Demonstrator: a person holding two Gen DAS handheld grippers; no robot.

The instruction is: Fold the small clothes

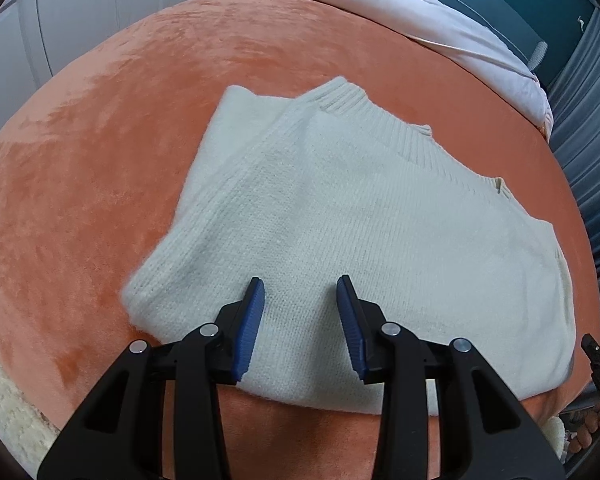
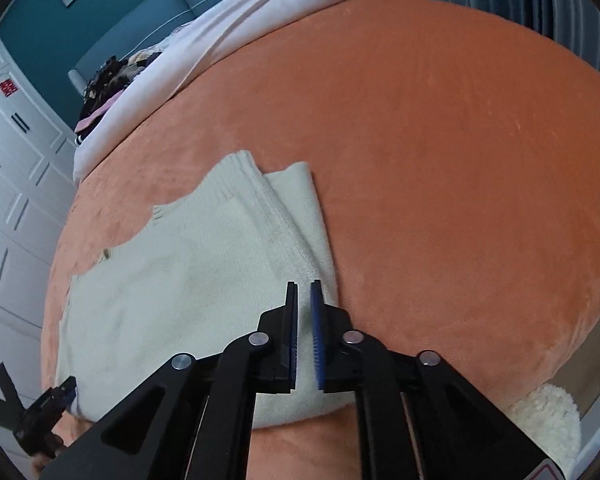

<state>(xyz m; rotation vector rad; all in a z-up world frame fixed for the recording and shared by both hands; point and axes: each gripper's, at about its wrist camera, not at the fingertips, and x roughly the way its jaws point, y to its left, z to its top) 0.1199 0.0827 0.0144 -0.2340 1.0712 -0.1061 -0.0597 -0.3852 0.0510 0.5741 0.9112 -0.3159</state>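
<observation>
A cream knitted sweater [image 1: 340,216] lies flat on the orange blanket [image 1: 100,168], sides folded in, ribbed collar at the far side. My left gripper [image 1: 300,288] is open, its blue pads [image 1: 252,320] over the sweater's near hem, holding nothing. In the right wrist view the sweater [image 2: 188,280] lies left of centre, its folded right edge running up the middle. My right gripper [image 2: 305,292] stands over that edge with its jaws nearly closed, a narrow gap between the pads and no cloth in it. The left gripper shows in the right wrist view [image 2: 48,412] at the lower left.
The orange blanket [image 2: 460,160] covers a bed. Pale pink bedding [image 1: 440,28] and dark clothes [image 2: 104,84] lie at the head end. White wardrobe doors [image 2: 16,200] stand on one side, blue-grey curtains [image 1: 588,120] on the other. A fluffy cream rug [image 2: 548,416] lies on the floor.
</observation>
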